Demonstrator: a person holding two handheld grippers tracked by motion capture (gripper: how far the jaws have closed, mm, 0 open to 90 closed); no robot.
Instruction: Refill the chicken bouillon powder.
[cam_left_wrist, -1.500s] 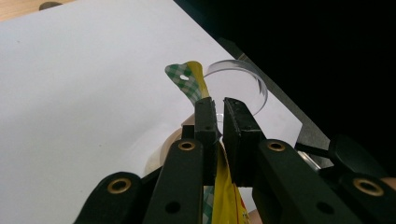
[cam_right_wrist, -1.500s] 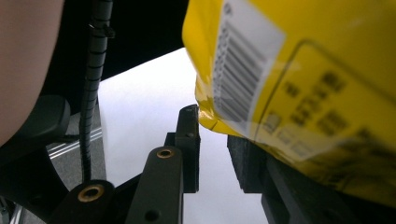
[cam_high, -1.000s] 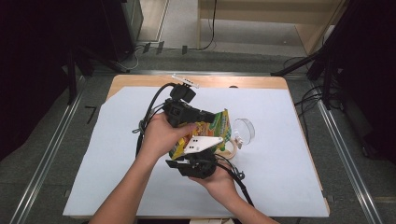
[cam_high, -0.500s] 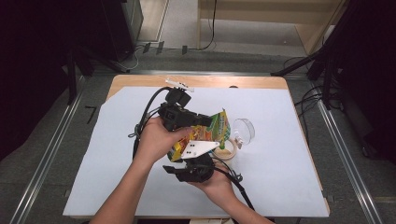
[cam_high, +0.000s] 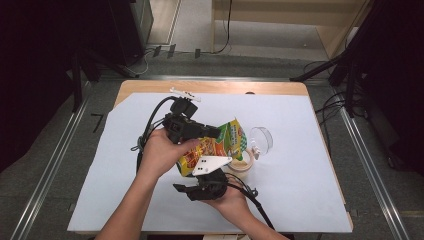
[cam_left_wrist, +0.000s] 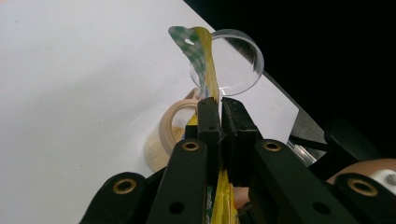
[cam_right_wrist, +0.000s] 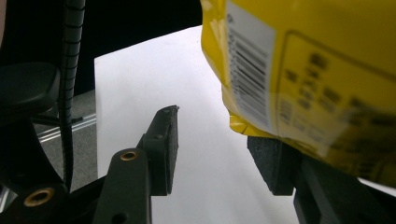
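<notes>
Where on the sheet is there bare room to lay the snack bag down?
The left part of the white sheet, beside the left gripper, is bare, and so is the right part beyond the clear lid. The middle is crowded: snack bag, tape roll, lid and right gripper sit close together.

Non-task items in view:
- White sheet (cam_high: 310, 165) spread over a wooden table (cam_high: 220, 87).
- Roll of beige tape (cam_high: 241, 162) lying flat on the sheet.
- Clear round plastic lid (cam_high: 261, 139), just beside the tape.
- Small white object (cam_high: 184, 93) at the table's far edge, too small to identify.
</notes>
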